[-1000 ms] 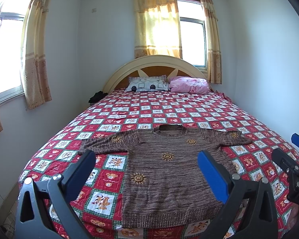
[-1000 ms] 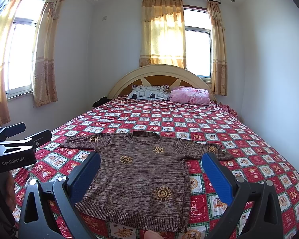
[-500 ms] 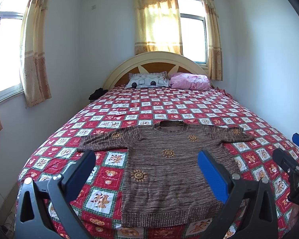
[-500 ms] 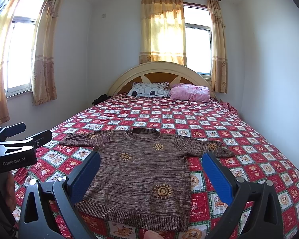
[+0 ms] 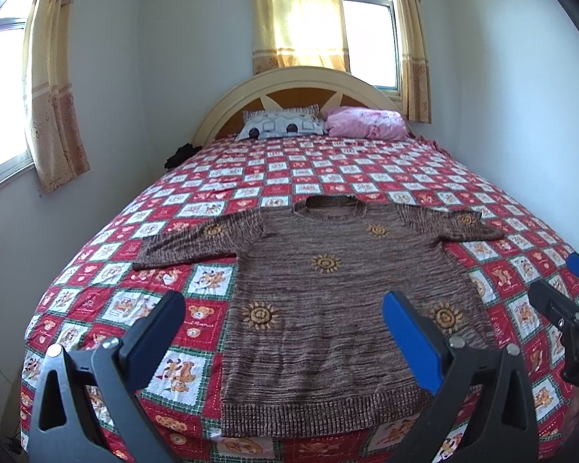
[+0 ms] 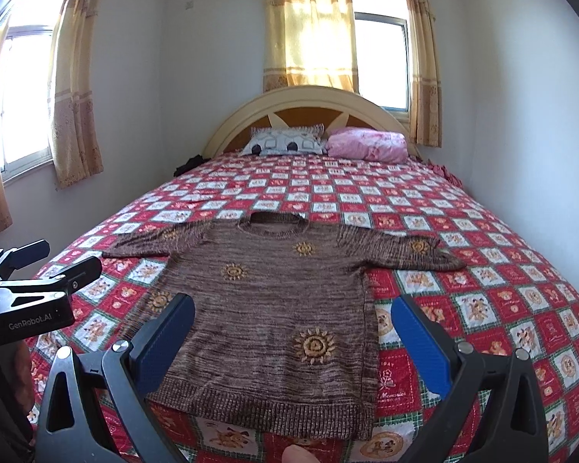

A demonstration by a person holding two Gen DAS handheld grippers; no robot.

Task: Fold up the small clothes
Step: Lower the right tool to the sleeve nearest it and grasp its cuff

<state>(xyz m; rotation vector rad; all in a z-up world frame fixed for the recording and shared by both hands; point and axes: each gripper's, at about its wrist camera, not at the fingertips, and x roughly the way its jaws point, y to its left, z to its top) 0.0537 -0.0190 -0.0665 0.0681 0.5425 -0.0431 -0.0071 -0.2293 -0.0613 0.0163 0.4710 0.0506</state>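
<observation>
**Sweater flat on quilt, both claws spread and empty**

A brown marled knit sweater [image 5: 328, 301] lay flat, front up, on the near half of the bed, hem toward the cameras and round neck pointing at the far headboard. Both short sleeves were stretched out sideways, left and right. Ribbed band ran along the hem; yellow-orange sun motifs were stitched across chest, body and sleeves (texture looked coarse, horizontal streaks).

Under it was a quilt [image 5: 366, 169] in a red and white check with small cartoon prints, green edging on the near squares. It covered the whole bed.

The left gripper [image 5: 283, 332] hovered above the near edge with its jaws wide apart, nothing between them; blue flat pads, black plastic arms with metal bolts. Through the gap showed the sweater's lower body. The right gripper [image 6: 291, 332] was likewise spread wide and empty, over the sweater's near right part. Neither touched the fabric, as far as could be told.

At the far end stood an arched cream headboard [image 6: 312, 104] with orange wedge panels, a grey patterned pillow [image 6: 285, 142] and a pink crumpled pillow [image 6: 366, 142] beside it. Yellow curtains [image 6: 308, 27] hung over the far window.
</observation>
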